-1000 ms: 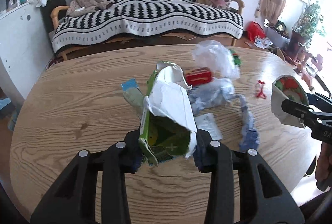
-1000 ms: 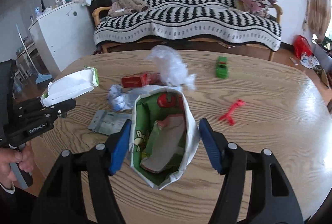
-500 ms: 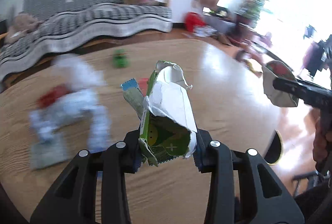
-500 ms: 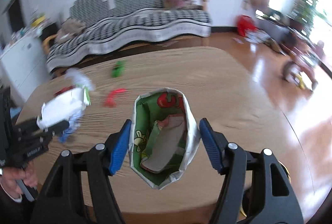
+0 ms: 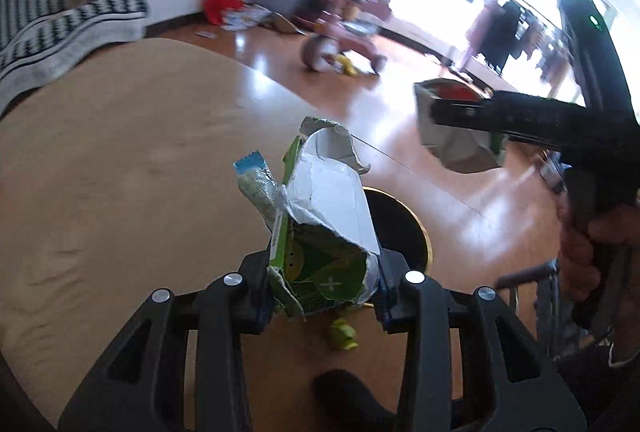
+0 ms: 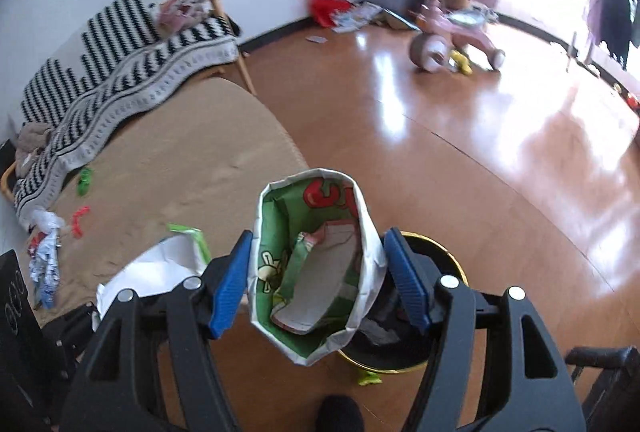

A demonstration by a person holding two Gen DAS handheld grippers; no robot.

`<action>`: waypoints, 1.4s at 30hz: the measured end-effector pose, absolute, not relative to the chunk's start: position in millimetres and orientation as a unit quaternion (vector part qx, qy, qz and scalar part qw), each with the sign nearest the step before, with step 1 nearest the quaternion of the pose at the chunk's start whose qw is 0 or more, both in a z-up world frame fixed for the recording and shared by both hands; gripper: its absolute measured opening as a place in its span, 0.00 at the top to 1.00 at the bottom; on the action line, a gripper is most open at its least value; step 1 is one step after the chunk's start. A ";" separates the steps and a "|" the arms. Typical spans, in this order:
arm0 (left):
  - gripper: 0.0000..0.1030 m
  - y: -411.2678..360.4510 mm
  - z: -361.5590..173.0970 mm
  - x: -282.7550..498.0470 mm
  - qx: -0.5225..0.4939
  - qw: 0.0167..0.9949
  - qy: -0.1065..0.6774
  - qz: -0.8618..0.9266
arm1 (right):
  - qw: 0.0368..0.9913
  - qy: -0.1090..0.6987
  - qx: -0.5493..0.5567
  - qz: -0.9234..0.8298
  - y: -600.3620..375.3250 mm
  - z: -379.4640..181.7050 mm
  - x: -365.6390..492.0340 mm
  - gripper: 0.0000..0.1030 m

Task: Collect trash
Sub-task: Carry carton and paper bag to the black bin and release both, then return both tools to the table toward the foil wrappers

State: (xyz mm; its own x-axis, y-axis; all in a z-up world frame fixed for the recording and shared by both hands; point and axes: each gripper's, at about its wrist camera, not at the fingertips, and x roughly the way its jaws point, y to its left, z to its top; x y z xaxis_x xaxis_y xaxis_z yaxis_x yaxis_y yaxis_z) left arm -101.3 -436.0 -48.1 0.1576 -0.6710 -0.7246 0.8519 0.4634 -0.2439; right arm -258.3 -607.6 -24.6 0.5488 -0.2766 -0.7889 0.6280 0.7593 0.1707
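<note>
My left gripper [image 5: 322,292] is shut on a torn green and white carton [image 5: 326,220] with a blue wrapper [image 5: 256,183] beside it. My right gripper [image 6: 316,284] is shut on an open green snack bag [image 6: 316,264]. Both are held over a black trash bin with a gold rim [image 6: 416,332], which also shows in the left wrist view [image 5: 400,228], on the floor beside the table. The right gripper with its bag shows in the left wrist view [image 5: 452,127]. The left gripper's carton shows in the right wrist view [image 6: 160,268].
The round wooden table [image 6: 168,167] lies to the left with crumpled plastic and wrappers [image 6: 46,252], a red clip [image 6: 80,222] and a green toy [image 6: 85,180]. A small green scrap [image 6: 370,378] lies on the floor by the bin. A pink tricycle [image 6: 452,35] stands further off.
Both grippers have swung right with their trash, from over the table to over the bin on the floor. The table's clutter has passed out to the left.
</note>
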 end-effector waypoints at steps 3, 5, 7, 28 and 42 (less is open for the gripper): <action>0.63 -462.8 -62.6 -120.0 0.132 0.739 0.409 -0.519 | 0.834 0.411 0.249 -0.270 -628.2 -44.5 -273.0 0.37; 0.63 -477.0 -72.5 -127.1 0.133 0.730 0.417 -0.525 | 0.825 0.420 0.260 -0.275 -638.8 -54.7 -279.8 0.37; 0.63 -492.5 -79.7 -126.8 0.131 0.723 0.425 -0.529 | 0.820 0.426 0.266 -0.275 -646.0 -60.1 -282.6 0.37; 0.57 -536.9 -116.8 -121.1 0.126 0.693 0.456 -0.544 | 0.809 0.429 0.273 -0.296 -659.9 -71.2 -290.1 0.34; 0.20 -527.4 -102.5 -123.9 0.114 0.701 0.447 -0.544 | 0.819 0.414 0.258 -0.301 -646.6 -57.0 -280.5 0.24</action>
